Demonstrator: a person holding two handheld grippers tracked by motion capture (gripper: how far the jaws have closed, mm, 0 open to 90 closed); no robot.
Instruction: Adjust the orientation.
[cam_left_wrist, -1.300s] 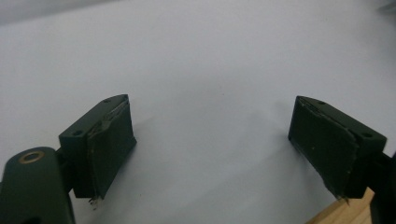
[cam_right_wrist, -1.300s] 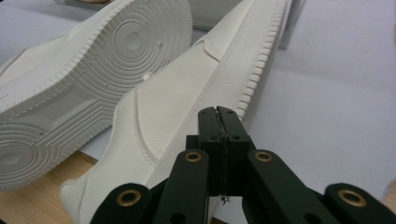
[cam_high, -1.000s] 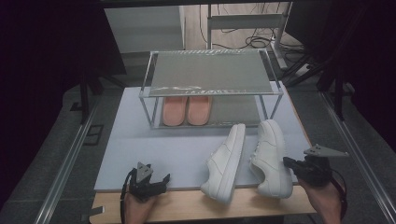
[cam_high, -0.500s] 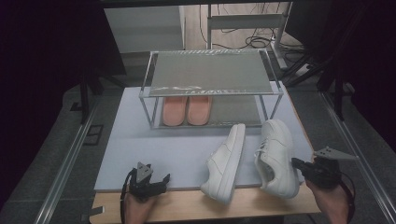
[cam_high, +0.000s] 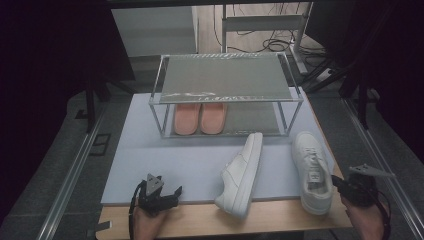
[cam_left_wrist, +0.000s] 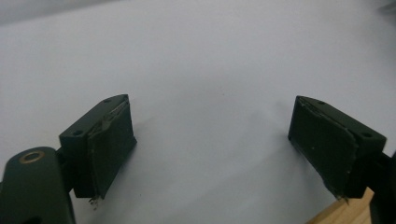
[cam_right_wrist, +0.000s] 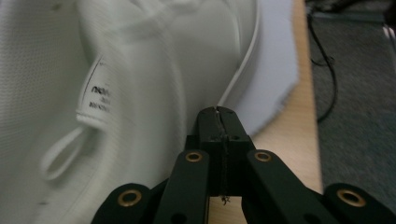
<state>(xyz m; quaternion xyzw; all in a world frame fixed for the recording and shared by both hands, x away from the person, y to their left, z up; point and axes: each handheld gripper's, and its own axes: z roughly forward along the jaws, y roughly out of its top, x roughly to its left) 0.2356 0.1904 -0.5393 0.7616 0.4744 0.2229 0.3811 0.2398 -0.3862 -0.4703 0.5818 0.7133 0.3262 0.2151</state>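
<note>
The right hand-held gripper sits at the near right of the table, just beside the heel of the upright white sneaker. In the right gripper view its jaws are pressed fully together with nothing between them, and the tips lie just beside the heel rim of the upright white sneaker; contact cannot be confirmed. This sneaker stands on its sole at the right edge of the pale mat, toe toward the shoe rack.

The left hand-held gripper rests at the near left edge of the mat, well apart from both sneakers. In the left gripper view its jaws stand wide apart over bare mat and hold nothing.

Count:
- White sneakers: two. The second white sneaker lies tipped on its side near the mat's centre, between the two grippers.
- Pink shoes: two, side by side on the rack's lower shelf.
- Shoe racks: one, two-tier.
- Hand-held grippers: two.
</note>
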